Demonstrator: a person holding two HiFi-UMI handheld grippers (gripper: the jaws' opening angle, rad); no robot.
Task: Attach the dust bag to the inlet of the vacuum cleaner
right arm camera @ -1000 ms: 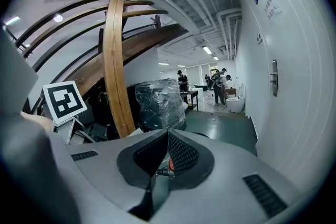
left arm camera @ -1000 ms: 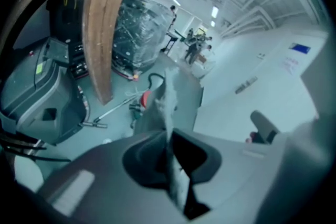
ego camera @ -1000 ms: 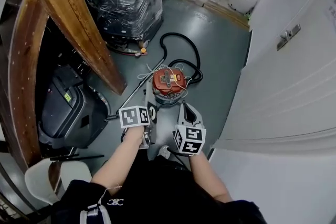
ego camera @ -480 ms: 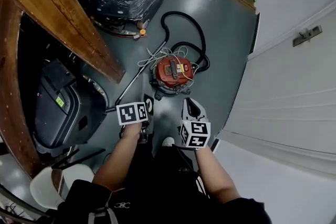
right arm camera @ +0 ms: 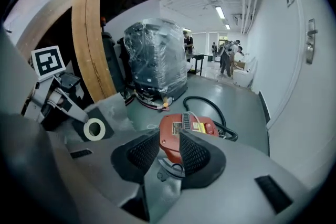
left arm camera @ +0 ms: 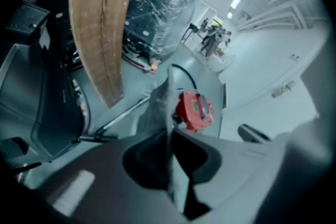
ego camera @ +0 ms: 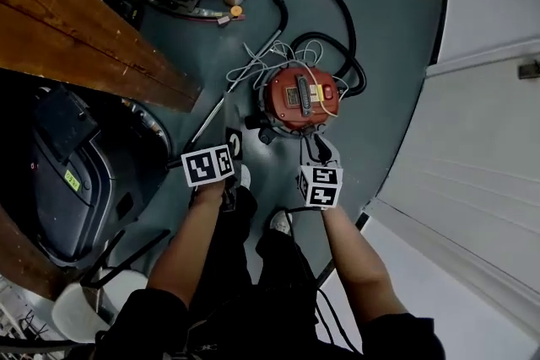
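Approach step: your left tool [left arm camera: 169, 132] clamps the dust bag [left arm camera: 159, 105]. Your right tool [right arm camera: 169, 140] is opening, fabric seemingly between its jaws. Next, bring the collar [right arm camera: 94, 129] onto the vacuum cleaner [ego camera: 299, 95] inlet.

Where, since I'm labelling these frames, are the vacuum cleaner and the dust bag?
vacuum cleaner [ego camera: 297, 97], head view, on its red lid.
dust bag [right arm camera: 116, 103], right gripper view, on the grey cloth above its collar ring.
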